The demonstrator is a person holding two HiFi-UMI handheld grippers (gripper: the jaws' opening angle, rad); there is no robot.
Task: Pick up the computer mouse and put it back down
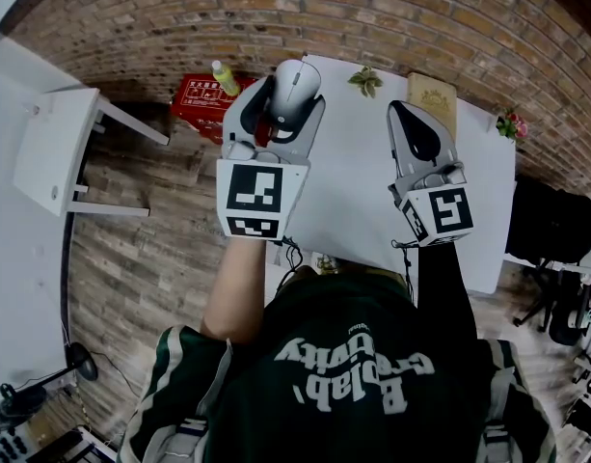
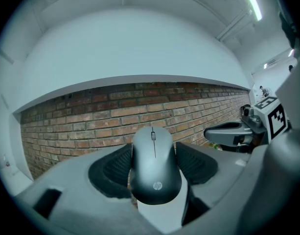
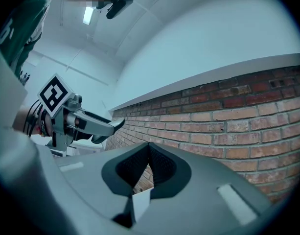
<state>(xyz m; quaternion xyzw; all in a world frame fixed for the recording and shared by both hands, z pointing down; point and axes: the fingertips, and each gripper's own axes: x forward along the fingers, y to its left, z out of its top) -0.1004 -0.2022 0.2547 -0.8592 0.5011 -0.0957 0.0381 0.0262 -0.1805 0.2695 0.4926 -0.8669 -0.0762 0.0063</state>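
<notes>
1. In the head view, the left tool [image 1: 293,93] was clamped on the computer mouse [image 1: 297,83], which sat over the far left corner of the table [image 1: 353,196]. The right tool [image 1: 403,116] hung over the table's right part, jaws together.
2. In the left gripper view, both pads [image 2: 115,168] pressed the sides of the mouse [image 2: 154,168], jaws held wide, with a strip of white table beneath.
3. In the right gripper view, the right tool's [image 3: 149,166] jaws met with nothing between them, and a brick wall [image 3: 247,116] stood beyond the table.
</notes>
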